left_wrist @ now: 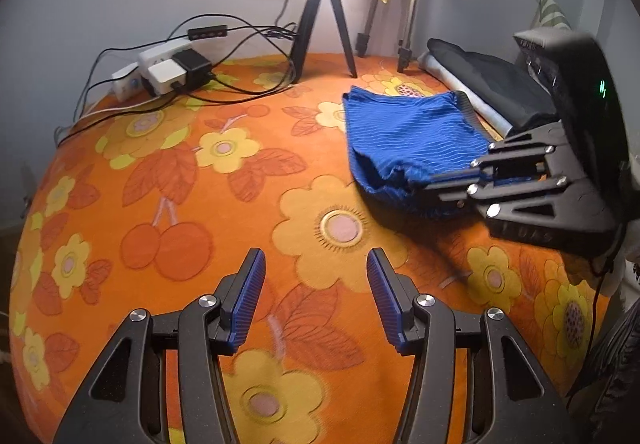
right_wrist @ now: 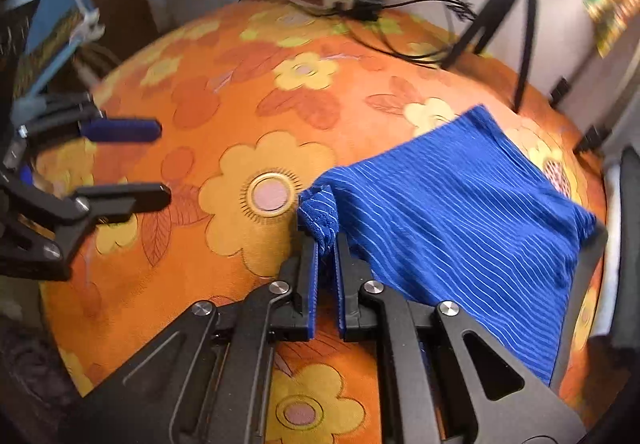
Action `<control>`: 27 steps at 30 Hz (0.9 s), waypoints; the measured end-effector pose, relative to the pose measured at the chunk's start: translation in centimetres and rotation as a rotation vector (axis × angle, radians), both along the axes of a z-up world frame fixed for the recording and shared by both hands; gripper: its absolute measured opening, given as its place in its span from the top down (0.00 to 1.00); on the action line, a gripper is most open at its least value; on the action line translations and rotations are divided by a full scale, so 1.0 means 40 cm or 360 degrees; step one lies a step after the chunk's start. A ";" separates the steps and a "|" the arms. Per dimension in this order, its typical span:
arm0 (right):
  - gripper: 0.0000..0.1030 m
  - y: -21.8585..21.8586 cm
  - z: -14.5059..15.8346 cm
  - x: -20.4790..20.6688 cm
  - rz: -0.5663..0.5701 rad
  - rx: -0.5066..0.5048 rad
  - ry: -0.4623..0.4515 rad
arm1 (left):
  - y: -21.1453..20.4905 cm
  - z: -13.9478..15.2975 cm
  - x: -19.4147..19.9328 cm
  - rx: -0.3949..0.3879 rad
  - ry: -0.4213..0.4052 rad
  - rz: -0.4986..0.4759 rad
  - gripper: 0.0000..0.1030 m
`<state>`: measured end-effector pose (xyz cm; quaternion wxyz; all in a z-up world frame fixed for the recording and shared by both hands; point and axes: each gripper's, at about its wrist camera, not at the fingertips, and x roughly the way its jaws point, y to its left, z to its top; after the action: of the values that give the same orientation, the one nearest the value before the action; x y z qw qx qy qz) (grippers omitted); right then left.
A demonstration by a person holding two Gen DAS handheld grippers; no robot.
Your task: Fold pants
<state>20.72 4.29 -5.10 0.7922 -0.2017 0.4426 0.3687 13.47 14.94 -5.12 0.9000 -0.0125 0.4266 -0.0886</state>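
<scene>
An orange flowered bedspread (left_wrist: 168, 180) covers the bed. The blue striped pants (right_wrist: 460, 212), already folded small, lie on its right side. The right tongs (right_wrist: 326, 244) are clamped on a bunched near corner of the cloth. The left tongs (left_wrist: 316, 296) hover apart over bare bedspread, holding nothing. The step looks like a further fold; next, the pinched edge likely needs carrying across, the free tongs steadying.
</scene>
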 end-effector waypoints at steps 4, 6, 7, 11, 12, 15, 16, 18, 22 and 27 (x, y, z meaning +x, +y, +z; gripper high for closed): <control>0.93 -0.057 0.028 0.039 -0.0105 0.0131 0.0061 | -0.047 -0.011 0.033 0.0018 0.0018 -0.0067 0.49; 0.93 -0.081 0.038 0.058 -0.0149 0.0188 0.0089 | -0.076 -0.016 0.058 0.0018 0.0032 -0.0112 0.49; 0.93 -0.100 0.046 0.072 -0.0183 0.0228 0.0107 | -0.086 -0.019 0.072 0.0009 0.0039 -0.0129 0.49; 0.93 -0.156 0.066 0.096 -0.0248 0.0312 0.0139 | -0.114 -0.025 0.145 -0.0029 0.0056 -0.0147 0.52; 0.93 -0.174 0.072 0.098 -0.0259 0.0337 0.0143 | -0.118 -0.025 0.164 -0.0037 0.0058 -0.0152 0.53; 0.93 -0.216 0.082 0.102 -0.0278 0.0395 0.0145 | -0.138 -0.031 0.214 0.0001 0.0061 -0.0166 0.55; 0.93 -0.230 0.086 0.105 -0.0287 0.0415 0.0145 | -0.144 -0.036 0.229 0.0006 0.0064 -0.0174 0.55; 0.93 -0.251 0.089 0.110 -0.0303 0.0442 0.0144 | -0.156 -0.047 0.264 0.0017 0.0078 -0.0167 0.55; 0.93 -0.302 0.093 0.121 -0.0353 0.0486 0.0130 | -0.177 -0.049 0.320 0.0005 0.0077 -0.0162 0.56; 0.93 -0.413 0.101 0.117 -0.0536 0.0522 0.0074 | -0.256 -0.015 0.367 -0.0045 -0.0009 -0.0235 0.57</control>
<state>25.41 -12.22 -1.05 0.8542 0.0150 0.4223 0.3028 28.13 4.72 -5.72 0.8920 0.0066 0.4225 -0.1606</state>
